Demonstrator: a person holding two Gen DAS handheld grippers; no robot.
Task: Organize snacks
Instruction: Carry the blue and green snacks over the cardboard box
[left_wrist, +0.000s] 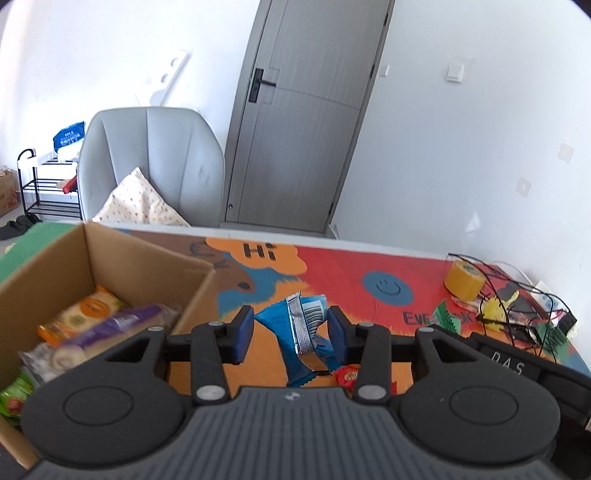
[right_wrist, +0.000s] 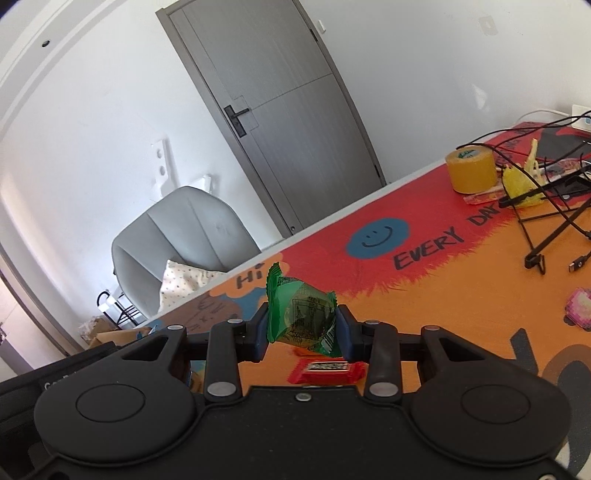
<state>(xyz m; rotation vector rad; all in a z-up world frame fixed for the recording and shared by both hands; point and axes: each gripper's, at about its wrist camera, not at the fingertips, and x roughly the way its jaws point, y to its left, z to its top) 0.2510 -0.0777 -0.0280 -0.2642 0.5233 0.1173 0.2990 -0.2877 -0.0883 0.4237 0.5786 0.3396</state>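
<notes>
My left gripper (left_wrist: 290, 334) is open, its blue pads on either side of a crumpled blue snack wrapper (left_wrist: 303, 332) on the table mat. A cardboard box (left_wrist: 122, 258) stands to its left and holds several snacks, among them an orange packet (left_wrist: 83, 312) and a purple one (left_wrist: 118, 325). A small red snack (left_wrist: 346, 376) lies by the right finger. My right gripper (right_wrist: 301, 332) is shut on a green snack packet (right_wrist: 301, 317) and holds it above the mat. A red snack (right_wrist: 327, 370) lies on the mat below it.
A roll of yellow tape (right_wrist: 471, 171) and a tangle of black cables (right_wrist: 546, 206) sit at the table's far right. A green packet (left_wrist: 448, 317) lies near the right gripper's body. A grey armchair (left_wrist: 155, 162) and a grey door (left_wrist: 303, 110) stand behind the table.
</notes>
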